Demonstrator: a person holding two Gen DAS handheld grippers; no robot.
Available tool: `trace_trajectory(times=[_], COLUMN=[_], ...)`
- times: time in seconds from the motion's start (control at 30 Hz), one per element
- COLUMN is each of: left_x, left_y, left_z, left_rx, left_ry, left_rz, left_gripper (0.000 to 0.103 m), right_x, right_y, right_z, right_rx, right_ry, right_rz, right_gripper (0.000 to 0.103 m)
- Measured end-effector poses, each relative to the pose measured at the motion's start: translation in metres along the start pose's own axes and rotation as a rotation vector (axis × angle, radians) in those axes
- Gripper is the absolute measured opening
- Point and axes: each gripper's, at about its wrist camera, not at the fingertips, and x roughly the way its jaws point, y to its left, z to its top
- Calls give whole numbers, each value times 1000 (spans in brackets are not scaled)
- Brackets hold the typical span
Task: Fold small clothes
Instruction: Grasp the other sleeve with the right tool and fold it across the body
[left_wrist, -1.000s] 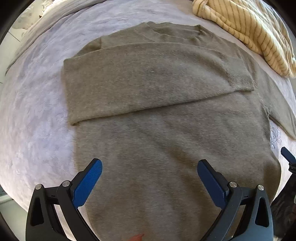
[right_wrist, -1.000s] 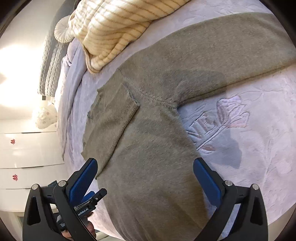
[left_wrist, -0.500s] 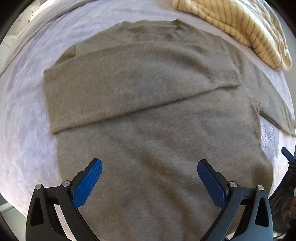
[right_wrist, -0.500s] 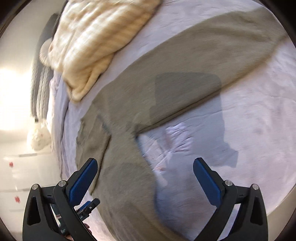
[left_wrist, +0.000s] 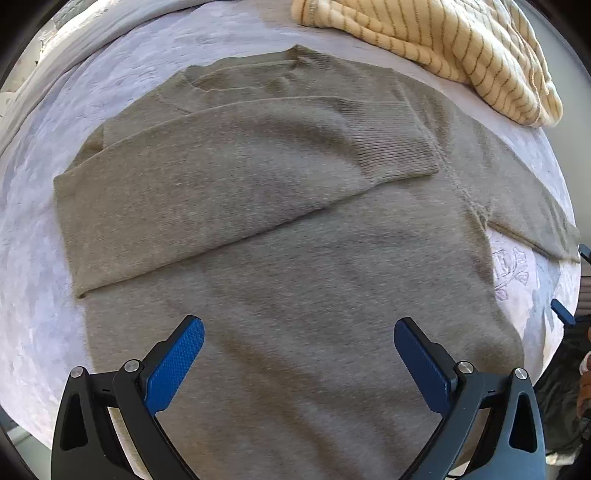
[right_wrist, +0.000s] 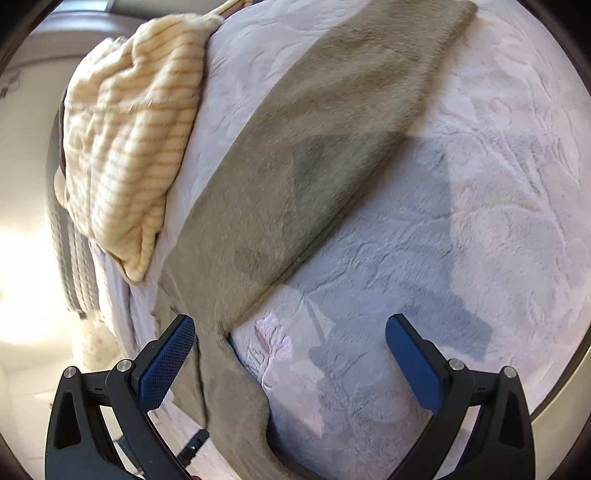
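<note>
Left wrist view: olive sweater (left_wrist: 295, 258) lies flat, one sleeve (left_wrist: 229, 184) folded across.

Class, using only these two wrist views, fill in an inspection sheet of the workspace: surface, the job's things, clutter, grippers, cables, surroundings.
Surface: pale embossed bedspread with a flower motif, lit by sun, with shadows.
Job's things: olive sweater lying flat; one sleeve is folded across the chest; the other sleeve lies stretched straight out on the bedspread.
Clutter: cream striped knit heaped beyond the collar.
Grippers: left gripper open above the sweater's body, holding nothing; right gripper open near the outstretched sleeve's armpit, holding nothing.
Cables: nothing seen.
Surroundings: blurred bright area and grey ribbed fabric beside the bed.
</note>
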Motion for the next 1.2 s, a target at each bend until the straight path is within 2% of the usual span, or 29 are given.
trace_trajectory(times=[0.13, 0.17, 0.47, 0.7, 0.83, 1.03, 1.1, 1.13, 1.17, 1.2], left_x=[5, 13, 26, 37, 43, 47, 48, 44, 46, 46], left_y=[-12, -5, -23, -36, -44, -48, -47, -40, -41, -40], left_z=[6, 5, 26, 38, 45, 52, 55, 60, 58, 59], left_rx=[25, 28, 22, 23, 28, 17, 14, 16, 16, 17], left_ry=[7, 6, -6, -19, -23, -31, -29, -24, -24, -26], left_rz=[3, 3, 15, 20, 31, 36, 41, 45, 50, 54], left_gripper=[103, 103, 103, 103, 103, 103, 103, 103, 103, 103], right_x=[2, 2, 6, 4, 1, 4, 8, 11, 14, 19], right_y=[-5, -6, -13, -23, -26, -22, -20, -19, -17, -16], right_z=[6, 8, 30, 56, 77, 97, 98, 98, 98, 98], right_rx=[8, 8, 2, 31, 39, 79, 80, 73, 66, 65], right_ry=[-4, -5, -34, -112, -174, -193, -176, -167, -147, -126], right_rz=[17, 20, 43, 81, 65, 98, 135, 119, 73, 60], right_gripper=[103, 103, 103, 103, 103, 103, 97, 77, 37, 18])
